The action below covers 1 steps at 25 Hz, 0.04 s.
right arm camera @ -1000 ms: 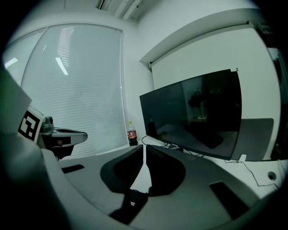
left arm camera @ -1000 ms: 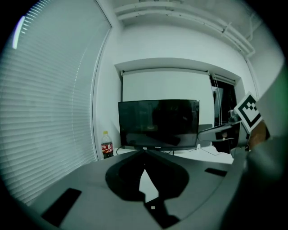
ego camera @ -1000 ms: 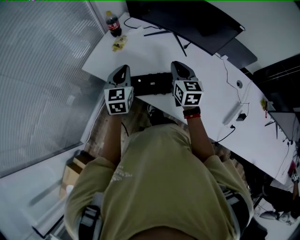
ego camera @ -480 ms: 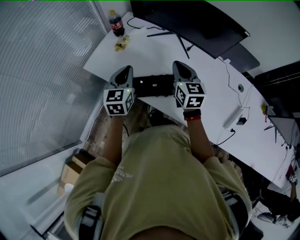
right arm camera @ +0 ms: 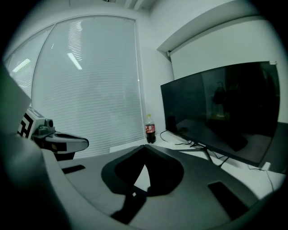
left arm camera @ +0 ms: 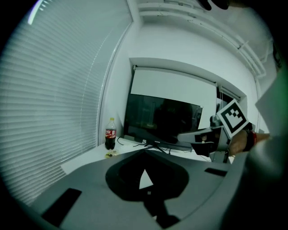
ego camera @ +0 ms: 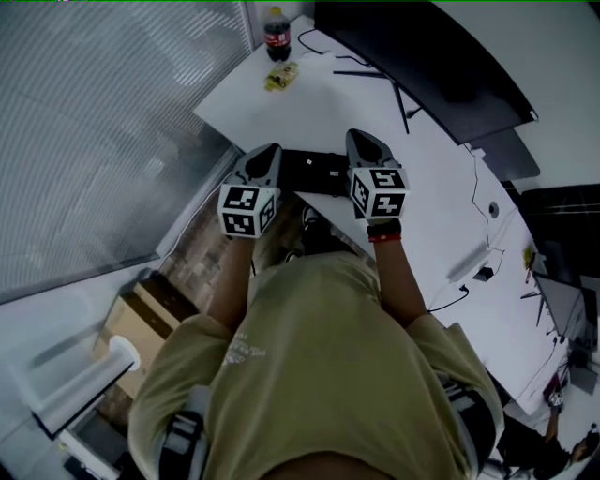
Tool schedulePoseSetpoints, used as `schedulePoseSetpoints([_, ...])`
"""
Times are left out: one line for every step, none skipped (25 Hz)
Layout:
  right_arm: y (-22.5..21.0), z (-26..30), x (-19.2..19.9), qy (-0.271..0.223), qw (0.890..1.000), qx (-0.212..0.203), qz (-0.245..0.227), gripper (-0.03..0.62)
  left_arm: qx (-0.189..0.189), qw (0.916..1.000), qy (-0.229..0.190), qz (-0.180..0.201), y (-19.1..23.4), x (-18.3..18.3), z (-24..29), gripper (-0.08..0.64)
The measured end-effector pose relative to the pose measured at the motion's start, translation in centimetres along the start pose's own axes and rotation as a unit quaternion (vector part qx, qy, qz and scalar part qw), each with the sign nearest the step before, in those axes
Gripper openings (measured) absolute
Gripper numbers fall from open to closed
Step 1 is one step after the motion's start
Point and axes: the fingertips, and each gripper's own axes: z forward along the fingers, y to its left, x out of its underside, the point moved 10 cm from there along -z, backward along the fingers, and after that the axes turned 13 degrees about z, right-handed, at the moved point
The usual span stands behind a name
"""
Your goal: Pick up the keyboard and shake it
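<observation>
A black keyboard (ego camera: 314, 173) lies crosswise at the near edge of the white desk (ego camera: 281, 112). My left gripper (ego camera: 267, 152) stands at its left end and my right gripper (ego camera: 361, 139) at its right end, both pointing away from me. In the left gripper view my left gripper (left arm camera: 145, 151) has its jaws shut tip to tip, and the right gripper (left arm camera: 198, 137) shows beside it. The right gripper (right arm camera: 145, 146) is likewise shut in its own view. The keyboard appears in neither gripper view; I cannot tell whether it rests on the desk or is lifted.
A cola bottle (ego camera: 276, 21) and a small snack wrapper (ego camera: 281, 77) stand at the desk's far left corner. A large dark monitor (ego camera: 422, 56) on a thin stand fills the back. Window blinds (ego camera: 103, 131) run along the left. A cardboard box (ego camera: 141, 319) sits on the floor.
The head view has swung, so the desk now sits further right and lower in frame. Both grippers stay at the keyboard's two ends, the left one a little closer to it.
</observation>
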Motion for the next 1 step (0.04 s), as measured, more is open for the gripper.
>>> schedulePoseSetpoints([0.70,0.79,0.22,0.008,1.000,-0.007,-0.002,0.023,0.003,1.0000,0.004,-0.008,0.42,0.61,-0.39,0.018])
